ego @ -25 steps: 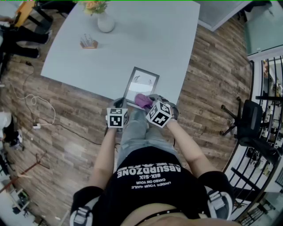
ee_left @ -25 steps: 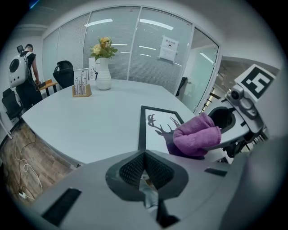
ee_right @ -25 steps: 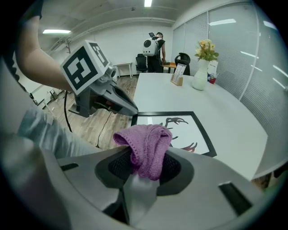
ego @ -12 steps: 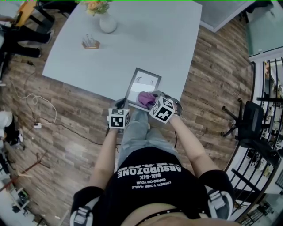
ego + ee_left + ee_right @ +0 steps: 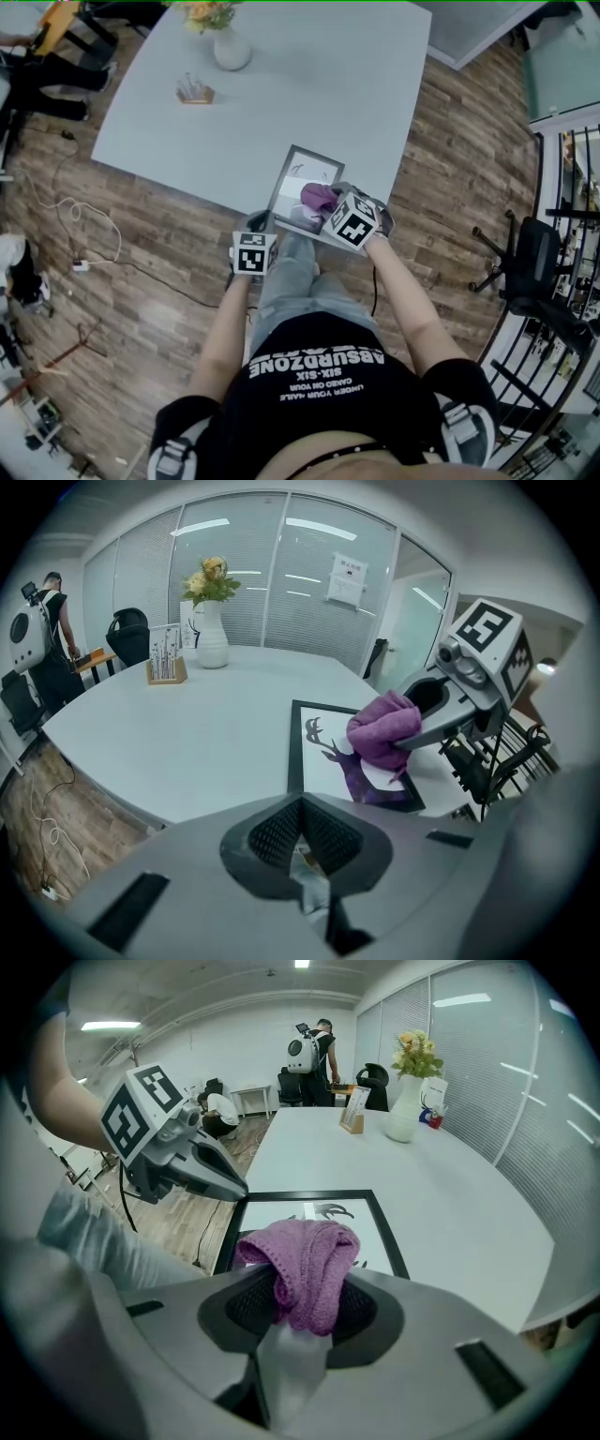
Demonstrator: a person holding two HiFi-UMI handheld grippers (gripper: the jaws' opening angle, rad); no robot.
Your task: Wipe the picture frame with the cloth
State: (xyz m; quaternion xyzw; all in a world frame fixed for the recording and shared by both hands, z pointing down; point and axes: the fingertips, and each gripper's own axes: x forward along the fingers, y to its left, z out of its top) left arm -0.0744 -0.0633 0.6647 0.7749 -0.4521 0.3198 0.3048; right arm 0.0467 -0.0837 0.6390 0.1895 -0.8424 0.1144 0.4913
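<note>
Your right claw (image 5: 302, 1302) pinches the purple cloth (image 5: 302, 1255) over the picture frame (image 5: 309, 1195); left claw (image 5: 302, 832) pressed together, empty. Shirt (image 5: 317, 361) reads "ABSURDZONE".

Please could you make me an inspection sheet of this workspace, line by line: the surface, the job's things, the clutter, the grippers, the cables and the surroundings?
Surface: pale table, smooth top.
Job's things: picture frame lies flat by the table's near edge; purple cloth is over its picture.
Clutter: vase with flowers and small card holder at the far side.
Grippers: right gripper shut on the cloth; left gripper has its jaws together with nothing between them, by the frame's near corner.
Cables: white cable on the floor, left of the table.
Surroundings: wooden floor, office chair, person with a backpack beyond the table.
</note>
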